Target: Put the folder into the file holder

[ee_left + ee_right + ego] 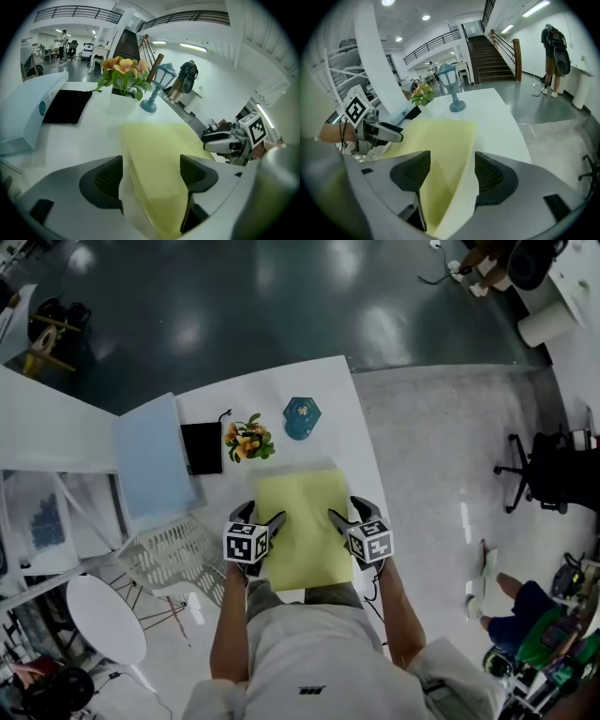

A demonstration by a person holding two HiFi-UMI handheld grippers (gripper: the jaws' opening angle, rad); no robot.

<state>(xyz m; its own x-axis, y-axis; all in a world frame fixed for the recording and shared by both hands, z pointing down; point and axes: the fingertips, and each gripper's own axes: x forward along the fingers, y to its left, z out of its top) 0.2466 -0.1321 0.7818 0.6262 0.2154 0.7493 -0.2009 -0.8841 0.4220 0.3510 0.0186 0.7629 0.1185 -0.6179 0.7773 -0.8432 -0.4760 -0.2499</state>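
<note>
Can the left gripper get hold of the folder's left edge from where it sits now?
Probably yes. The left gripper has its fingers standing apart, with the edge of the yellow folder already between them though not pressed. Nothing else crowds that edge, so closing should be enough.

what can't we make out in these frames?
Inside of the file holder: head view shows only its blue outer face; left gripper view cuts it at the frame edge.
What the folder holds: only its top face shows; its edges blur close to both gripper cameras.
The black item: too small and dark to name.
Near edge of the table: head view, hidden by the person.
</note>
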